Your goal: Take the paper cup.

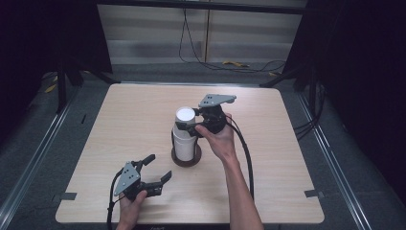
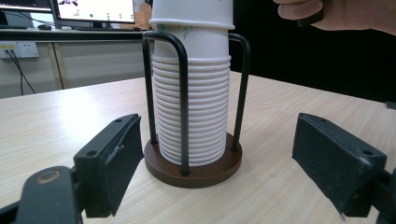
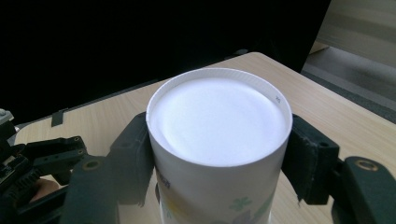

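White upturned paper cup (image 3: pixel 218 140), topmost on the upright stack in the black wire holder (image 2: pixel 192 161), sits clamped in the right gripper (image 1: pixel 190 126), while the left gripper (image 1: pixel 157 168) rests open nearby.

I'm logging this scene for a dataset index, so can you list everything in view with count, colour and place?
Table: one, light wood, centre of the high view.
Cup holder: one, round brown base with black wire hoops, mid-table.
Paper cups: one nested stack, white, upside down in the holder; number unclear.
Top cup: one, white with a green print, raised above the stack.
Monitor: one, lit, on a desk behind.
Cables: several, black, floor beyond the table.
Right gripper: black, shut on the top cup.
Left gripper: black, open, near table edge.
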The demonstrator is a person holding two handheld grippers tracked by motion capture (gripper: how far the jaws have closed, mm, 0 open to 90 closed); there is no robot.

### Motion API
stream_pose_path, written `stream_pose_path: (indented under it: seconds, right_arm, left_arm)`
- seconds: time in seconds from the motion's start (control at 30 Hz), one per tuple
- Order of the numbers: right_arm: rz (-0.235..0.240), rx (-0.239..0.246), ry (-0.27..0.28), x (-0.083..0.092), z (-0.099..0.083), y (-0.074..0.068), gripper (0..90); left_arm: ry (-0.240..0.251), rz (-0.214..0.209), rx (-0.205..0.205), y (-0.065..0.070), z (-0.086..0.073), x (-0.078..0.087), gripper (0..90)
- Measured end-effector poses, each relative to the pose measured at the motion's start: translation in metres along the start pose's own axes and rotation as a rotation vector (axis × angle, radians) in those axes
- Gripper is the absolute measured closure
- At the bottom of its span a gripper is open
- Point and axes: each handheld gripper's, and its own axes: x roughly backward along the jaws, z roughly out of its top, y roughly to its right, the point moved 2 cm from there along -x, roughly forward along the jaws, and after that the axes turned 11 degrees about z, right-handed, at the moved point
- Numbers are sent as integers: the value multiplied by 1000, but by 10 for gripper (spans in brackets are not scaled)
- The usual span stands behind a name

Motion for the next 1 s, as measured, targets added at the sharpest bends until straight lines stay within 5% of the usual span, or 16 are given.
stream_pose_path:
  seconds: [1.0]
  right_arm:
    - [28, 4, 153, 17, 12, -3, 341]
  left_arm:
    - [-3, 1, 6, -1, 0, 0, 158]
